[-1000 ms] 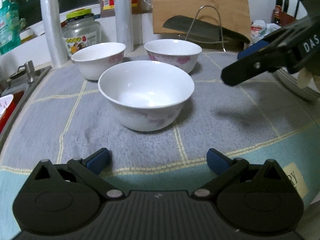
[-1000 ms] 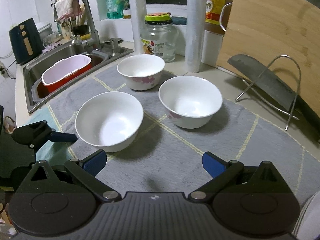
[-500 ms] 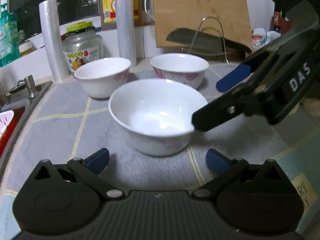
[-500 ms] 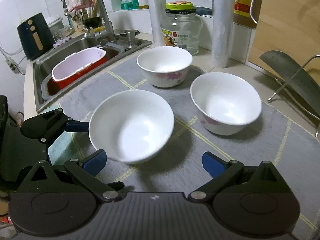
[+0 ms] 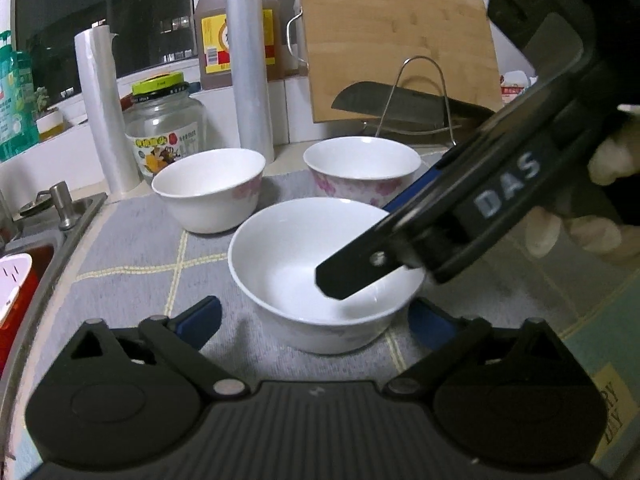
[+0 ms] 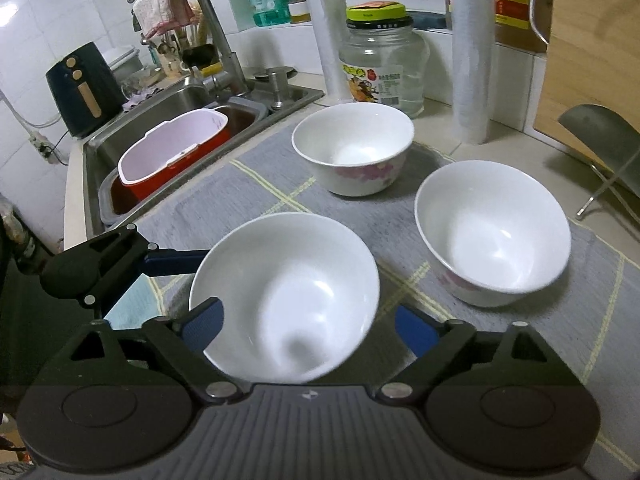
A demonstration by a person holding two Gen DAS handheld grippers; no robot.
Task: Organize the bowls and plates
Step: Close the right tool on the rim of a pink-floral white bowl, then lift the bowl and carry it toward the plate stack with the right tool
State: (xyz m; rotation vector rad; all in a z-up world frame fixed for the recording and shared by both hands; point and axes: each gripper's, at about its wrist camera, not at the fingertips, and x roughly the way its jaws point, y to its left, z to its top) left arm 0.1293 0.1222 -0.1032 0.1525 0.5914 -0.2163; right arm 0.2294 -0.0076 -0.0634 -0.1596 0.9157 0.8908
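Three white bowls with pink flowers stand on a grey checked mat [image 6: 260, 184]. The nearest bowl [image 5: 296, 256] [image 6: 280, 272] sits between the blue pads of both grippers. My left gripper [image 5: 316, 320] is closing around its near side, with a gap still showing at the left pad. My right gripper [image 6: 310, 326] [image 5: 372, 236] comes in from the right, also closing; its left pad is at the rim and its right pad stands a little off. One finger of the left gripper [image 6: 172, 261] reaches the bowl's left side. The other two bowls [image 6: 352, 148] [image 6: 492, 232] stand behind, untouched.
A sink with a red and white tub [image 6: 172, 156] lies left of the mat. A glass jar [image 6: 384, 60], two plastic rolls and bottles line the back. A wooden cutting board [image 5: 400, 52] and a cleaver on a wire rack [image 5: 400, 108] stand at the back right.
Both grippers have closed in on the nearest bowl and their jaws have narrowed. The right gripper swung left, from beside the mat to across the bowl's rim.
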